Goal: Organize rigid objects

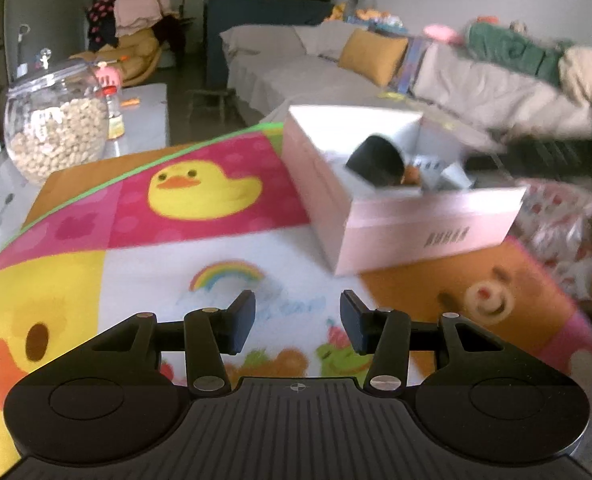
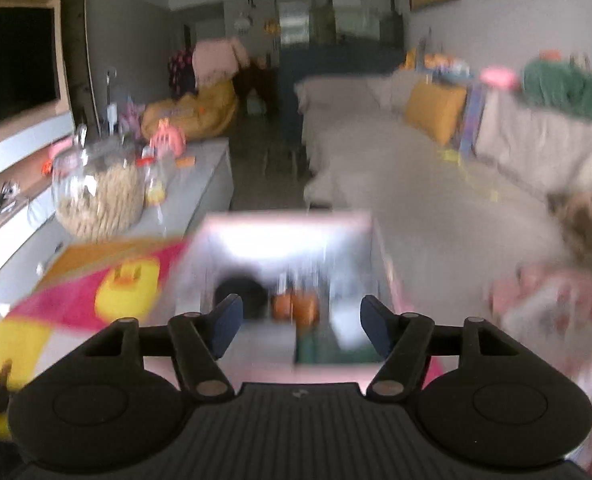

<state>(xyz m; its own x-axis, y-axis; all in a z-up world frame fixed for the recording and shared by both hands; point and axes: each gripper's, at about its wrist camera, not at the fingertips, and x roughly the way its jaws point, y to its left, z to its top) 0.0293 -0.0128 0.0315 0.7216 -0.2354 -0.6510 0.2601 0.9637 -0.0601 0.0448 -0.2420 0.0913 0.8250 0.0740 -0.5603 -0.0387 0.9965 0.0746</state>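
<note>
While the right gripper (image 2: 299, 320) hangs over the box (image 1: 392, 216), jaws apart and empty, we see the risk: a finger could catch the box's rim and shove it across the mat (image 1: 143, 248). The left gripper (image 1: 298, 322) hovers over bare mat, jaws parted, nothing between them. We count one box, one dark round thing (image 1: 376, 160) inside, something orange (image 1: 412, 174) beside it (too blurred to number), one jar (image 1: 55, 120).
</note>
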